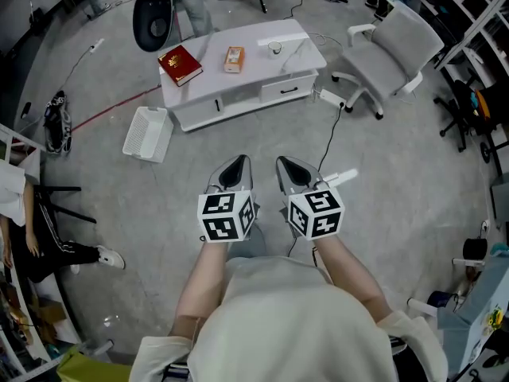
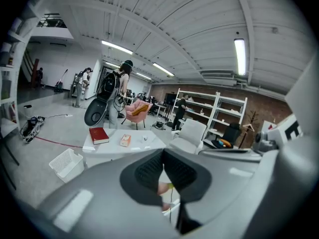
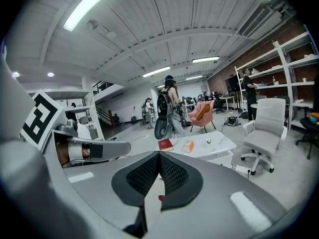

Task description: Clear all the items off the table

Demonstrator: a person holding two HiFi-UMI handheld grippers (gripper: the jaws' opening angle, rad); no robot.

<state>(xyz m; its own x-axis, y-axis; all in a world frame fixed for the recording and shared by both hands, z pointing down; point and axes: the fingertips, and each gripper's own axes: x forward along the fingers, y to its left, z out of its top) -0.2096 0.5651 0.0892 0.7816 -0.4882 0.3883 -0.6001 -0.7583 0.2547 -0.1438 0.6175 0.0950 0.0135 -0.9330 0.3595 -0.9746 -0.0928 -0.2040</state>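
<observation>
The left gripper has its fingers pressed fully together with nothing held between them. The right gripper is the same: fingers closed, empty. Both are held out side by side in front of the person, pointing slightly downward over bare floor, well short of anything they could touch.

Straight ahead at twelve o'clock stands a low white bench with drawers. On it, at its nine o'clock end, lies a dark red hardcover book, flat and closed. Near the middle is a small orange carton, also lying flat. Toward three o'clock sits a small white cup, with a long white strip just behind it; what the strip is cannot be made out. All four items are on the bench, so the clearing looks not yet begun.

A white slatted basket rests on the floor at ten o'clock of the grippers, near the bench's left corner. A grey office chair stands at two o'clock.

Risks, as a judgement: a black cable trails across the floor on the way to the bench and could catch a foot. Arriving with fingers closed would shove the book or carton instead of gripping them. The light cup could tip or roll off if nudged.
</observation>
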